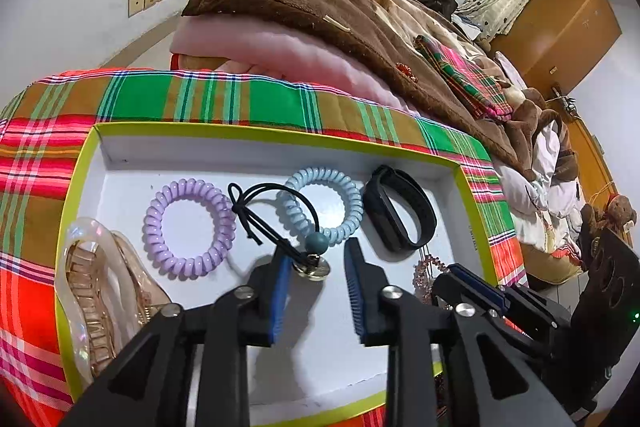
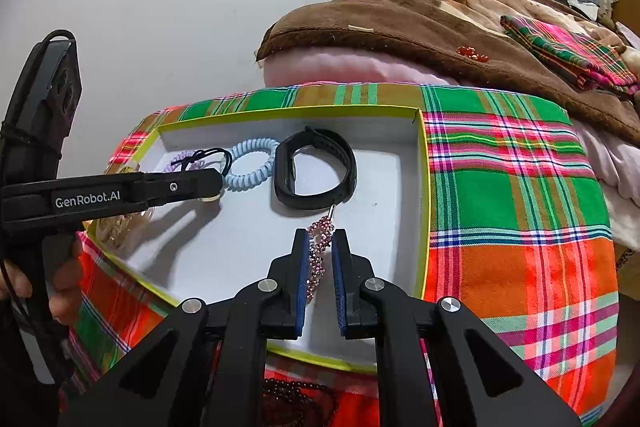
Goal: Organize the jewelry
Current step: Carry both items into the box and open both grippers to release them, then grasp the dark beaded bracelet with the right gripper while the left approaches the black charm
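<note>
A shallow tray (image 1: pixel 276 131) with a white floor and yellow-green rim sits on a plaid cloth (image 1: pixel 208 95) that covers the surface in front of a bed piled with a brown blanket (image 1: pixel 320 7). Inside the tray, seen from the left wrist view, the items lie in a row: a clear hair claw (image 1: pixel 100 291) against the left wall, a purple coil hair tie (image 1: pixel 188 223), a black elastic hair tie (image 1: pixel 276 215) with a teal bead and a gold disc, a light blue coil hair tie (image 1: pixel 324 203), and a black wristband (image 1: pixel 400 207) nearest the right wall. The black elastic overlaps the light blue coil. The left tongs (image 1: pixel 318 267) stand spread just above the tray floor; the left pad touches or nearly touches the elastic's bead end, and the right pad stands clear, so nothing is pinched. The right tongs (image 2: pixel 320 255) are pressed together on a pink beaded chain (image 2: pixel 318 247), which runs lengthwise between the blue pads; its metal end reaches toward the wristband (image 2: pixel 316 171) and lies just beside it. In the right wrist view a hand (image 2: pixel 24 283) grips the handle of the left tool at the left edge. A string of dark red beads (image 2: pixel 296 399) lies on the cloth below the near rim of the tray (image 2: pixel 424 187).
</note>
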{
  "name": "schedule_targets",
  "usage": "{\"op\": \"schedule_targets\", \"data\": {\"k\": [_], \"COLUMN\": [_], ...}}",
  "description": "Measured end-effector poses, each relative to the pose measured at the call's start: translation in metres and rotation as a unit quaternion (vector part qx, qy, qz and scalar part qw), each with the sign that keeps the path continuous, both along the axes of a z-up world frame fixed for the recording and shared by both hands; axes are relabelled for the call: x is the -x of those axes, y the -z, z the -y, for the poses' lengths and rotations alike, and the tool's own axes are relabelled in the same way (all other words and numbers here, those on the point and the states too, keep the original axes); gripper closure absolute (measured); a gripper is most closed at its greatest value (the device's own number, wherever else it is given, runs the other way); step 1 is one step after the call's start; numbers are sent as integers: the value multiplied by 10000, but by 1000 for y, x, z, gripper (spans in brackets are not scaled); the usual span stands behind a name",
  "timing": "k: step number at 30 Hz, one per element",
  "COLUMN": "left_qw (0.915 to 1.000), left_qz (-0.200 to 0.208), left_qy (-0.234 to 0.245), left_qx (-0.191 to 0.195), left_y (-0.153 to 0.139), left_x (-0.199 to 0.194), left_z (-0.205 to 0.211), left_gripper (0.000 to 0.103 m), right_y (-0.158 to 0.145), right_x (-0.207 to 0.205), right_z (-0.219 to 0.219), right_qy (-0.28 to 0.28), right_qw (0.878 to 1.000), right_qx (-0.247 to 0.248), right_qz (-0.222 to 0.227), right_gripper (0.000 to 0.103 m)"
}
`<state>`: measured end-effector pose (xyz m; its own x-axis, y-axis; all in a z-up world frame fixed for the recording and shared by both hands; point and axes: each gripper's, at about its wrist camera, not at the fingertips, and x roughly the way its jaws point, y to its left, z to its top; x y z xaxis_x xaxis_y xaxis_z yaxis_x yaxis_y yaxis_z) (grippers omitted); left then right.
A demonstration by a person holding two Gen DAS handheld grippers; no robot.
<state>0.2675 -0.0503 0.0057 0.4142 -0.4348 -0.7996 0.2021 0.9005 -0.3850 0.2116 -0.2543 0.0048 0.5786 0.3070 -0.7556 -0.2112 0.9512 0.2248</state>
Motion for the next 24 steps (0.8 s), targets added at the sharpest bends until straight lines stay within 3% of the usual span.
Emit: {"op": "schedule_targets", "data": {"k": [5, 20, 24], "left_qw": [10000, 9999, 9998], "left_qz": [-1, 111, 163], "left_qy": [-22, -27, -94], "left_qx": [-8, 31, 95], "left_y": [-1, -12, -20], "left_x": [1, 14, 19], "left_z": [-2, -4, -10], "left_gripper": [70, 50, 48], "right_y": [-1, -15, -22], "right_x": [1, 12, 18], "right_z": [0, -1, 0], "right_qy": [49, 152, 193], "right_qw": [10000, 9996, 9993], "right_qx": [63, 79, 65], "right_qz": [31, 217, 305], "right_gripper": [91, 84, 83]}}
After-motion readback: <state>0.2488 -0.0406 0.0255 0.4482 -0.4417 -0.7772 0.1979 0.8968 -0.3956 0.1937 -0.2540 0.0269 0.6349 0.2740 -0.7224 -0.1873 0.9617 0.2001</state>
